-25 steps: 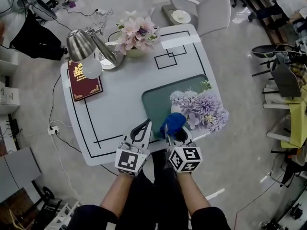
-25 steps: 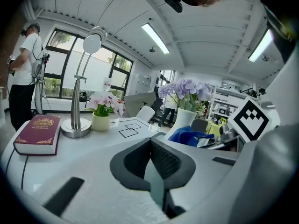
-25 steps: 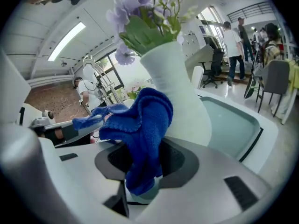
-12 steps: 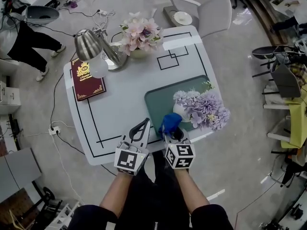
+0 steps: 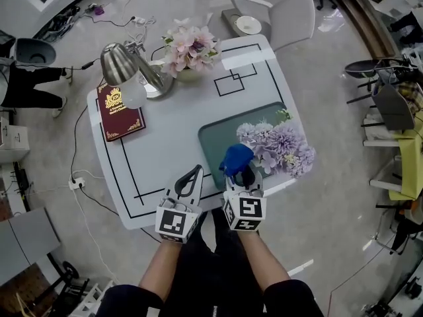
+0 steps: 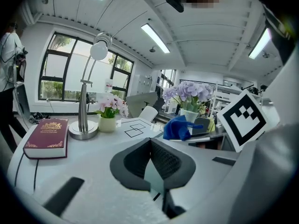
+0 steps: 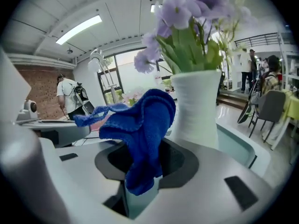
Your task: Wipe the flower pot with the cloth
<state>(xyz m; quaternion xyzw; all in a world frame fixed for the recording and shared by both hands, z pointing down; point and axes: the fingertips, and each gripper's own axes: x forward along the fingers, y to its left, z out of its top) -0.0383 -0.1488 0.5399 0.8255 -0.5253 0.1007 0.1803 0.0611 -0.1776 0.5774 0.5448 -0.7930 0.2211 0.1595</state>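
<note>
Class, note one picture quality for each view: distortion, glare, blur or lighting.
Head view: evenly lit, sharp; floor gleams beside the chair. Left gripper view: fisheye bends the window frames; dark vignette corners. Right gripper view: cloth and flower pot sharp, distant people soft.

The left arm (image 5: 160, 266) and the right arm (image 5: 260, 261) are bare and reach forward side by side. The left claw (image 5: 196, 171) is closed tight, its jaws touching with nothing between them. The right claw (image 5: 242, 174) is just beside it, its jaws pinching a blue cloth (image 5: 236, 158).
</note>
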